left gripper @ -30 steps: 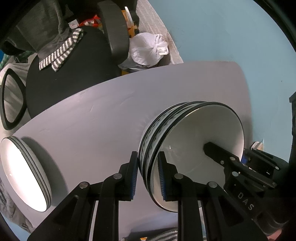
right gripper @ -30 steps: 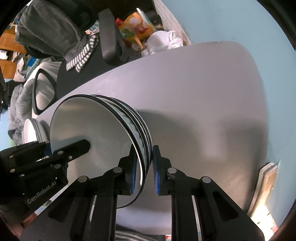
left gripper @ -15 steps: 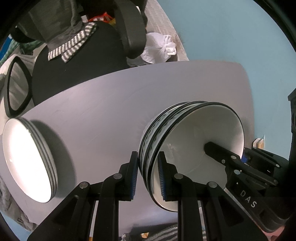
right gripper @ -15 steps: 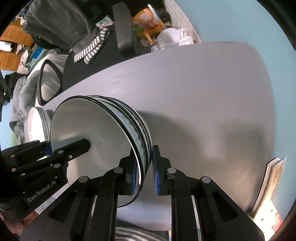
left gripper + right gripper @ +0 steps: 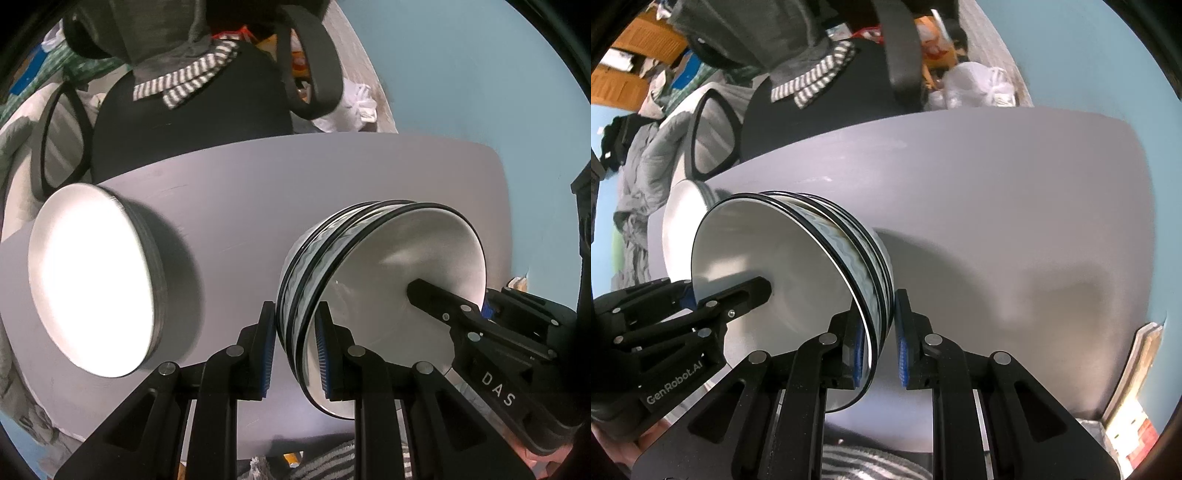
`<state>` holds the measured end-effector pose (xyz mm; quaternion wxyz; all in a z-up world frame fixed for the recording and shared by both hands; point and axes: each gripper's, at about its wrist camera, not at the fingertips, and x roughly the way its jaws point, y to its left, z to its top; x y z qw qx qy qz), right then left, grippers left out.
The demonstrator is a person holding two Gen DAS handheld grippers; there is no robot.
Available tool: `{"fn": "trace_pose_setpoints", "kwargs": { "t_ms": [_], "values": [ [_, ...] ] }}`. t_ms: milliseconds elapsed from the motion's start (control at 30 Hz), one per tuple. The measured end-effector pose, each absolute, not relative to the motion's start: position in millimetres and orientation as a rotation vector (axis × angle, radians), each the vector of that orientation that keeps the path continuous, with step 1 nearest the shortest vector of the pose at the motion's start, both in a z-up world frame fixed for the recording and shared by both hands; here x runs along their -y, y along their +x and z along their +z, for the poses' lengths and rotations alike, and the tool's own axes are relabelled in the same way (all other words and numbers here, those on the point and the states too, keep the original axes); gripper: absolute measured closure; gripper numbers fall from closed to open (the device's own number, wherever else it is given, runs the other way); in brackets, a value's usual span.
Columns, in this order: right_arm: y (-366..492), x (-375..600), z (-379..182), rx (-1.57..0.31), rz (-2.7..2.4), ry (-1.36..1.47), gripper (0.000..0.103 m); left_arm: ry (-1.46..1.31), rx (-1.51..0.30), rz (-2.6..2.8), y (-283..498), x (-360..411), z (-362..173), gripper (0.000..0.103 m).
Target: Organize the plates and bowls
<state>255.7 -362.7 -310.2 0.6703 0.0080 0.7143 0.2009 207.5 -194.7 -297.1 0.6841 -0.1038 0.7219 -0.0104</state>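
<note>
- A stack of nested bowls (image 5: 384,280), white inside with black rims and a wavy grey pattern on the outer walls, hangs above a grey table (image 5: 258,192), gripped from two opposite sides.
- The left gripper (image 5: 295,350) pinches the near rim of the stack: one blue pad sits against the outer wall and the other inside the top bowl, the jaws nearly together on the rim.
- The right gripper (image 5: 881,347) does the same at the opposite rim, its jaws narrowed onto the bowl edges; in the left wrist view its black fingers reach into the top bowl from 4 o'clock.
- In the right wrist view the left gripper enters from 8 o'clock, one finger lying inside the top bowl.
- A stack of white plates (image 5: 96,280) with dark rims rests on the table at 9 o'clock of the bowls in the left wrist view, apart from them and blurred; in the right wrist view only an edge of it shows behind the bowls at 10 o'clock.
- A black office chair (image 5: 192,122) stands beyond the table's far edge at 12 o'clock, with a grey garment with striped trim (image 5: 184,77) draped over it.
- A white plastic bag (image 5: 979,88) sits past the chair at 1 o'clock in the right wrist view, by a pale blue wall (image 5: 461,74).
</note>
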Motion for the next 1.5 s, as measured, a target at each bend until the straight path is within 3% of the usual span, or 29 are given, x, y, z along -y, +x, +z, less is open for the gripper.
{"fn": "trace_pose_setpoints", "kwargs": {
  "t_ms": [800, 1500],
  "values": [
    [221.4, 222.6, -271.6, -1.554, 0.588, -0.114, 0.089, -0.364, -1.513, 0.103, 151.3, 52.5, -254.8, 0.083],
    [213.9, 137.5, -303.1, -1.611, 0.591, -0.184, 0.088, -0.408, -1.559, 0.162, 144.4, -20.0, -294.9, 0.083]
  ]
}}
